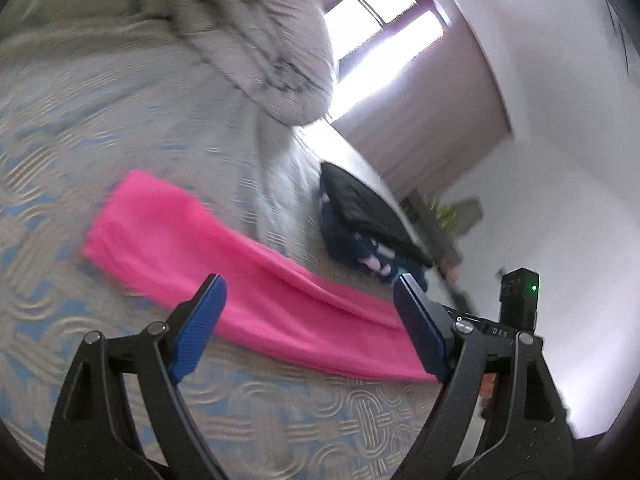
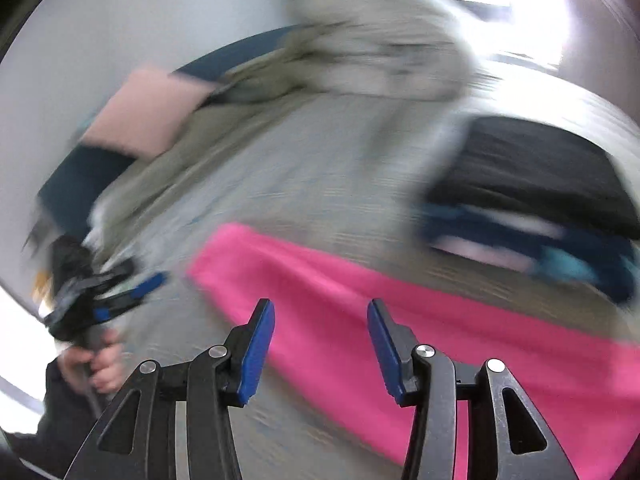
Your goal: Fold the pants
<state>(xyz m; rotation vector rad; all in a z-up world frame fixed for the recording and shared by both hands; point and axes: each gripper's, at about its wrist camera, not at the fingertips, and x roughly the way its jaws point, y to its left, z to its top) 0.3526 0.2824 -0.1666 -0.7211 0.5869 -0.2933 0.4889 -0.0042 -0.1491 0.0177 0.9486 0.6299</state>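
The pink pants (image 1: pixel 224 248) lie as a long folded band across the patterned bedspread (image 1: pixel 100 128); they also show in the right wrist view (image 2: pixel 360 312). My left gripper (image 1: pixel 310 292) is open and empty, raised above the near end of the band. My right gripper (image 2: pixel 320 312) is open and empty, over the pants' middle. The left gripper also shows at the left edge of the right wrist view (image 2: pixel 112 296), held in a hand. Both views are motion-blurred.
A grey duvet heap (image 1: pixel 256 40) lies at the far end of the bed. A pile of dark clothes (image 1: pixel 368 220) sits beside the pants, also seen in the right wrist view (image 2: pixel 540 192). A pink pillow (image 2: pixel 148 112) leans on the blue headboard.
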